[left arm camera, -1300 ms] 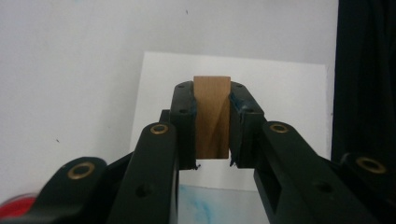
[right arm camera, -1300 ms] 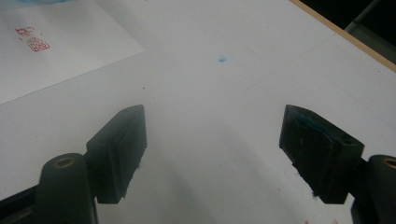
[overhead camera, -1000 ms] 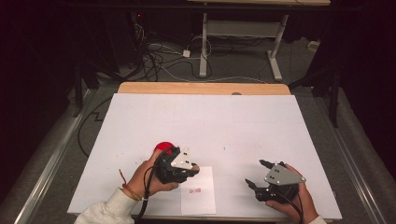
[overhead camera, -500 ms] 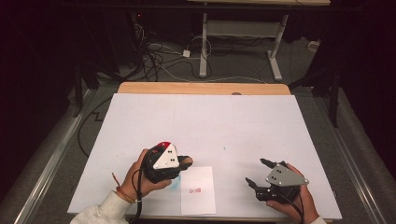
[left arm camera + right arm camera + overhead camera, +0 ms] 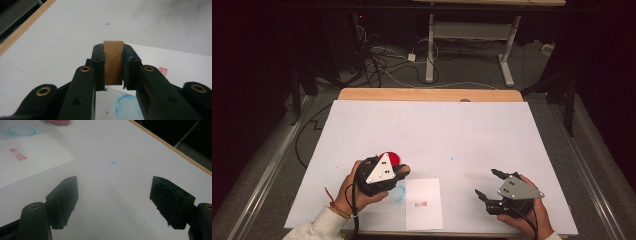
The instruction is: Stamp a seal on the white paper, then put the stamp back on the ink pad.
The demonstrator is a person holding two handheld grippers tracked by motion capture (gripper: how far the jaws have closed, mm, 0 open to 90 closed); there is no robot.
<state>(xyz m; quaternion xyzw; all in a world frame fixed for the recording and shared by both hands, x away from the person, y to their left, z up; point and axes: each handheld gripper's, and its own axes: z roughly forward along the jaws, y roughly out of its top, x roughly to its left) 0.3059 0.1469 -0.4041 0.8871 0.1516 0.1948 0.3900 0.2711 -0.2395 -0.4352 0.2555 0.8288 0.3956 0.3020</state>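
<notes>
As left gripper [image 5: 398,172] swings from red ink pad [image 5: 393,158] at 12 o'clock toward stamped paper [image 5: 424,202], jaws clamp wooden stamp [image 5: 113,61]; right gripper [image 5: 491,186] waits wide open, empty.

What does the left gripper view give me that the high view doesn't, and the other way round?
Left gripper view: the wooden block clamped between the left gripper jaws, plus a blue ring smear below them. High view: the red ink pad behind that gripper, the right gripper with jaws apart, both hands, and the table's wooden far edge. Both: the white paper sheet with its red stamp mark and the white table cover.
</notes>
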